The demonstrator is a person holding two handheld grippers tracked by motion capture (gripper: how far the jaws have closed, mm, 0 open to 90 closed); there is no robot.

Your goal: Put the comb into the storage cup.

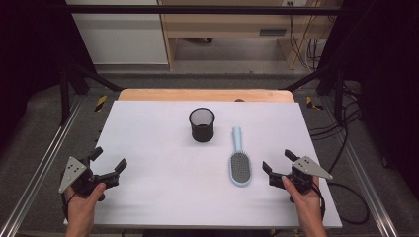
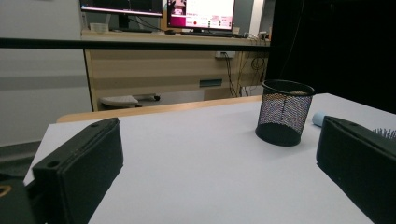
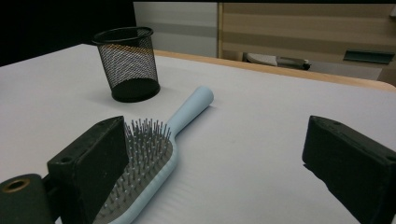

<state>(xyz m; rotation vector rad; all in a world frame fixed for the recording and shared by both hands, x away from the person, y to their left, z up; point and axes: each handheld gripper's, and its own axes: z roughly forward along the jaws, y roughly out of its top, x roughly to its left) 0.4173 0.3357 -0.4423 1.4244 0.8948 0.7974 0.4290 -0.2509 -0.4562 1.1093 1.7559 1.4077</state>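
A: Both jaws apart, empty. Right hand-held gripper [image 1: 278, 163] sits just beside the hairbrush [image 1: 240, 168], which lies flat on the bench [image 1: 148, 133].

B: Risk: low, slim handle. Jaws may skid it toward the mesh cup [image 1: 202, 124]. Left hand-held gripper [image 1: 108, 158] idle.

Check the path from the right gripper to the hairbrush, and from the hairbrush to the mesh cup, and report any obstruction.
Nothing visible blocks either path. The right gripper is open beside the hairbrush, with bare table between them. From the brush to the upright mesh cup there is likewise bare table.
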